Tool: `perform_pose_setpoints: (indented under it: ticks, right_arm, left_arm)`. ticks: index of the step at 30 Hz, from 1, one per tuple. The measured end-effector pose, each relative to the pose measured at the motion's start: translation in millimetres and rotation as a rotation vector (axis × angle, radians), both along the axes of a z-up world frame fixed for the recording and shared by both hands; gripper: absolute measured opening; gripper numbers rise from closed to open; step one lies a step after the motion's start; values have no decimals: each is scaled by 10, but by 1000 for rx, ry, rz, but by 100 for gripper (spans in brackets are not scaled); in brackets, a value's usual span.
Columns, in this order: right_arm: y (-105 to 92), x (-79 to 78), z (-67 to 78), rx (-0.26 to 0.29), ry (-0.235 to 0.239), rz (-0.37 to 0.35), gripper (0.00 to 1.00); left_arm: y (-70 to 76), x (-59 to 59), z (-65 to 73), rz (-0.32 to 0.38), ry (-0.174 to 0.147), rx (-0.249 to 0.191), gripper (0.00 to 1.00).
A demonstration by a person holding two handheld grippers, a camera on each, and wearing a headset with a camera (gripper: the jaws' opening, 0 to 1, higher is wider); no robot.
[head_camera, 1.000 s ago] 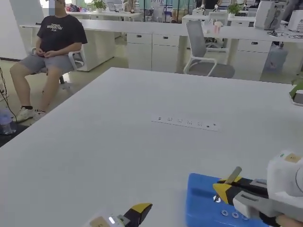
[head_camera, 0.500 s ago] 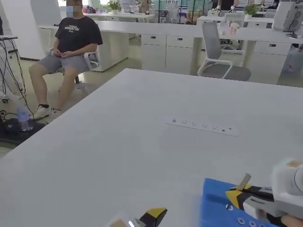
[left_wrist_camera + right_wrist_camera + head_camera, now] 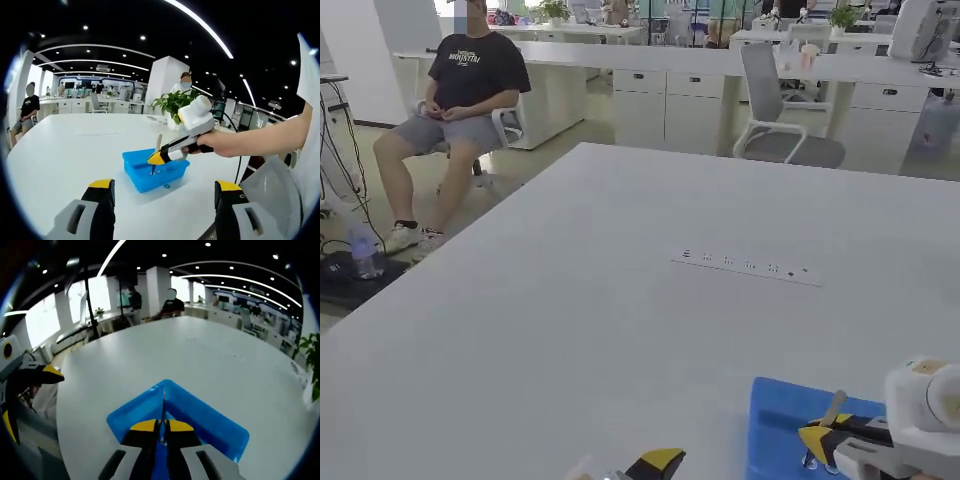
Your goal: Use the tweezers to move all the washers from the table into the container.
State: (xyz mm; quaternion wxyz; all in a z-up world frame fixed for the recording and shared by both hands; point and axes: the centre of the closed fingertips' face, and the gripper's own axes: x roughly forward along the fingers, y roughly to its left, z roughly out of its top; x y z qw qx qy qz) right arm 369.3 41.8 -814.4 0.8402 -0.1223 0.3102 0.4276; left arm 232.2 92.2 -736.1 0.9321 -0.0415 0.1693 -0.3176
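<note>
- The right gripper (image 3: 162,429) is pinched narrow on the tweezers (image 3: 163,402), whose tips hang over the inside of the blue container (image 3: 212,422).
- The left gripper (image 3: 165,186) gapes wide and empty, near the container.
- Washers (image 3: 159,170) lie on the container floor. I cannot tell whether the tips carry one.
- Release low, so nothing bounces out.

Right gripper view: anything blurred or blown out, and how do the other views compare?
Right gripper view: the tweezers and near jaws are soft, windows at left glare white. Left gripper view: blue container crisp, ceiling lights bowed by fisheye. Head view: even light, faint shadows.
</note>
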Motion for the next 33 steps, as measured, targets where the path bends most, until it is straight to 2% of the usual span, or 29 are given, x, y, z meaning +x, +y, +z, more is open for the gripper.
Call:
perform_pose_setpoints:
  ticks: [2, 4, 6, 12, 18, 20, 24, 33]
  right_arm:
    - [-1, -42, -55, -27, 1, 14, 3]
    - [6, -32, -43, -13, -17, 19, 4]
    - [5, -58, -43, -28, -20, 18, 4]
    - [36, -72, -30, -26, -38, 34, 4]
    - [38, -74, -23, -8, -36, 26, 4]
    - [40, -71, -20, 3, -26, 19, 4]
    - [30, -66, 5, -5, -34, 23, 4]
    - [31, -13, 224, 79, -40, -5, 5]
  left_arm:
    - [-5, -3, -7, -3, 4, 2, 83]
    - [-14, -6, -7, -6, 7, 0, 83]
    - [-24, -10, -4, -11, 8, -3, 83]
    - [-26, -18, -29, -19, 12, 2, 83]
    - [17, 3, -17, 7, 9, -11, 83]
    - [18, 1, -23, 5, 8, -8, 83]
    - [4, -9, -39, -4, 8, 8, 83]
    - [-4, -7, -18, 1, 8, 0, 83]
